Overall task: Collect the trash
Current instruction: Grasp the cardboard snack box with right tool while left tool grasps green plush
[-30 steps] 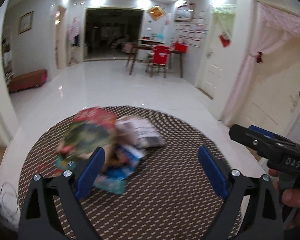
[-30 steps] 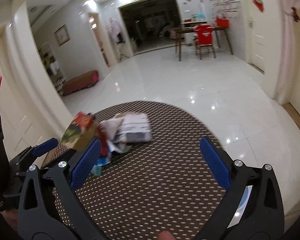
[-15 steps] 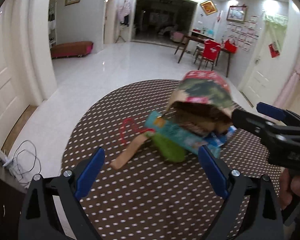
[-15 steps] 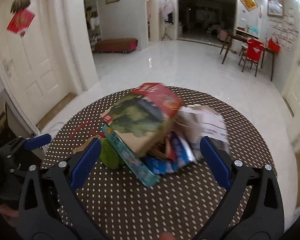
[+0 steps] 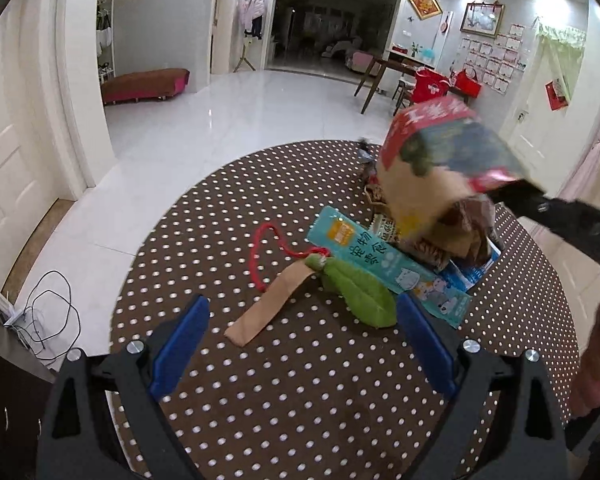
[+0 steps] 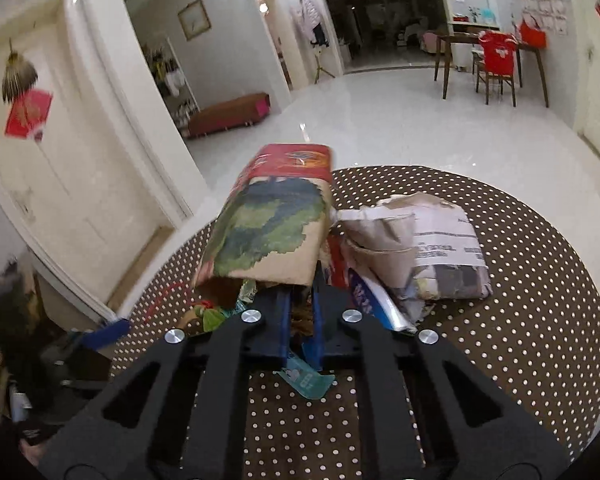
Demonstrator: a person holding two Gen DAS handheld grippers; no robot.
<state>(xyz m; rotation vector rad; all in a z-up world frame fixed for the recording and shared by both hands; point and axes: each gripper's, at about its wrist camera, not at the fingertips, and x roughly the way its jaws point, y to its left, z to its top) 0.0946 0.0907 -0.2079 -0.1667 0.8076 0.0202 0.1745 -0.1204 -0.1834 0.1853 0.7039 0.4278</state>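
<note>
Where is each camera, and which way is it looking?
Left wrist: sits on the left gripper, looking down at the trash on the dotted round mat; its open blue fingers show, and the right gripper at the paper bag.
Right wrist: sits on the right gripper, facing that paper bag; its fingers have just closed on the bag's edge.
Shared: bag, mat, red chair.

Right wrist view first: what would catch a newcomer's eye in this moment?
The torn cardboard box with a red top and green print, lifted at the middle of the round brown polka-dot rug; the right gripper has just closed its jaws on the box's lower edge. Beside it lies a crumpled grey paper parcel. In the left view, the open left gripper faces a green leaf-shaped toy.
</note>
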